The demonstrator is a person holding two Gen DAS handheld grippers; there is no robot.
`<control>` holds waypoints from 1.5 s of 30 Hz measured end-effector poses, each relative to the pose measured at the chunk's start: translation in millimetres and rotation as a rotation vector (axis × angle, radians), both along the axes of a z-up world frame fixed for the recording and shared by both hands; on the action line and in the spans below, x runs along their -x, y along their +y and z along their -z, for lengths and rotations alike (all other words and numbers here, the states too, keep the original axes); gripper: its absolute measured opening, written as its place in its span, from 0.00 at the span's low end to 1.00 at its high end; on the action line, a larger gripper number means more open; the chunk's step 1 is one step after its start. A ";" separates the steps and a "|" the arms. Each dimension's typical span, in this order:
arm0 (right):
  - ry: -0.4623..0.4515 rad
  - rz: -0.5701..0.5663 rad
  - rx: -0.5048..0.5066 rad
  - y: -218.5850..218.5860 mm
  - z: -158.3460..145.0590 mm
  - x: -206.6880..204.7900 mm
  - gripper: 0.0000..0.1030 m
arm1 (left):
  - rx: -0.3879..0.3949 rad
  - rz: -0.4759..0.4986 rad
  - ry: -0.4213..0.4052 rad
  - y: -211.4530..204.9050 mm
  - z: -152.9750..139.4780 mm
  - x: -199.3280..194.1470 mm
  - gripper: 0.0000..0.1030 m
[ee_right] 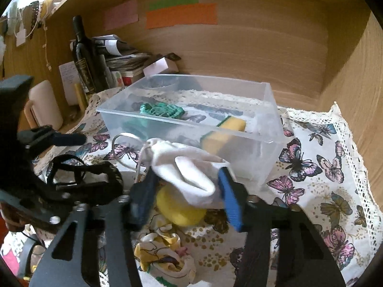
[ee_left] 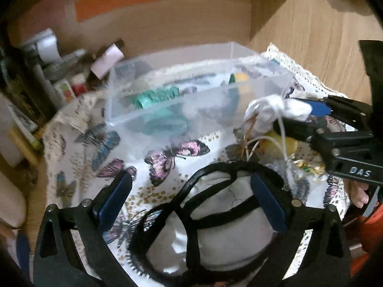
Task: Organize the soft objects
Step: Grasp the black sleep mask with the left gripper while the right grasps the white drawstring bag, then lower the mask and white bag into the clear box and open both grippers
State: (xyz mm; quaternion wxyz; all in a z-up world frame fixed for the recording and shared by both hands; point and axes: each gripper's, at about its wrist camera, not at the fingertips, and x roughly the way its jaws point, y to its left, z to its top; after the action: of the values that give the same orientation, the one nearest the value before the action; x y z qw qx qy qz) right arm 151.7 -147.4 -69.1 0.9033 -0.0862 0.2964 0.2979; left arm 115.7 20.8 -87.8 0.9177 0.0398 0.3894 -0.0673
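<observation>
- Right claw [ee_right: 185, 186] pinches a white drawstring pouch [ee_right: 189, 167] at frame centre, lifted toward the clear plastic bin [ee_right: 263, 129] for sorting.
- Left claw [ee_left: 191, 203] gapes wide over a black-strapped white mask [ee_left: 215, 215], gripping nothing.

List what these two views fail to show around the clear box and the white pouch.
- Clear box contents: left wrist view blurs them through the wall; only green cloth and sponge are readable.
- Yellow object: right wrist view, mostly covered by white pouch in the right gripper.
- Black-strapped item: left wrist view, its lower part is cut off between the open left gripper's arms.
</observation>
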 end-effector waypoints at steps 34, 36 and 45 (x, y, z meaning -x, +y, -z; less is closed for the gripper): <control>-0.159 0.071 -0.076 -26.0 -48.1 17.3 0.11 | 0.080 -0.067 -0.203 38.7 -65.5 22.4 0.01; -0.171 0.072 -0.073 -25.5 -51.5 16.7 0.11 | 0.069 -0.068 -0.223 39.4 -74.7 19.3 0.01; -0.280 0.095 -0.096 -27.3 -88.5 11.0 0.11 | 0.041 -0.062 -0.328 31.0 -117.5 9.7 0.01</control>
State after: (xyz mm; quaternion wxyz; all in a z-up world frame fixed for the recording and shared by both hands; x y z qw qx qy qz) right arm 140.7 -174.7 19.3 0.9520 -0.0697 0.1567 0.2536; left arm 106.0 51.8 29.6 0.9712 0.0195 0.2340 -0.0394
